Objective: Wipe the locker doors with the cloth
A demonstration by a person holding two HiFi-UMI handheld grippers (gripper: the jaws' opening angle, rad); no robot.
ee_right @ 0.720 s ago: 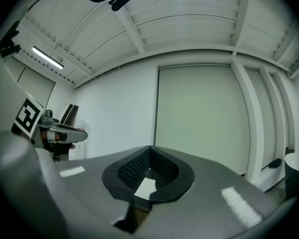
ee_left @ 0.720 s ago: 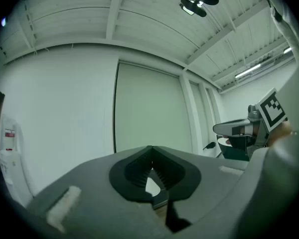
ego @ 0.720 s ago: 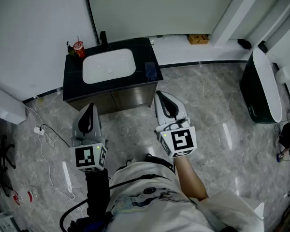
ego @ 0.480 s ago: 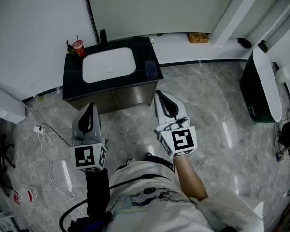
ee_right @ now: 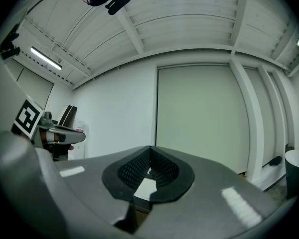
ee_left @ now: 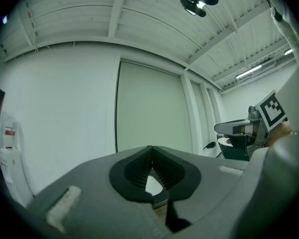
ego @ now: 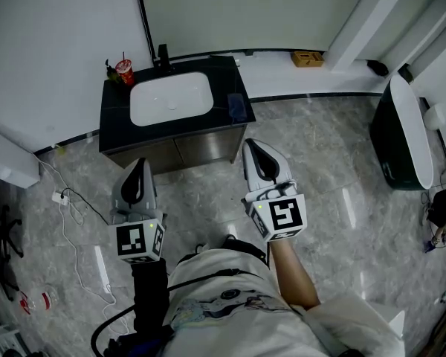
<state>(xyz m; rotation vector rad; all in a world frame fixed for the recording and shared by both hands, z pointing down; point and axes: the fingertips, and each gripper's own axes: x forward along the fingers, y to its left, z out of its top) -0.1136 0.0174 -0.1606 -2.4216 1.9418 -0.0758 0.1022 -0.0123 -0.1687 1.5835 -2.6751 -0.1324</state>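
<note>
A dark blue cloth [ego: 237,107] lies folded on the right end of the black vanity counter [ego: 115,129], beside the white sink [ego: 171,100]. The brown cabinet doors [ego: 208,149] are below the counter. My left gripper [ego: 137,165] hangs over the floor just in front of the left door, shut and empty. My right gripper [ego: 255,147] is near the vanity's right front corner, also shut with nothing in it. In the gripper views both pairs of jaws, left [ee_left: 150,159] and right [ee_right: 150,158], meet at the tips and point at the wall above the vanity.
A red cup with a straw [ego: 123,71] and a black faucet [ego: 163,54] stand at the back of the counter. A black-and-white tub [ego: 401,136] is at the right. A white box [ego: 7,166], cables [ego: 70,207] and a bottle [ego: 41,302] lie at the left.
The head view has shifted a little, so the vanity sits slightly further right. Both grippers stay shut and have barely moved.
</note>
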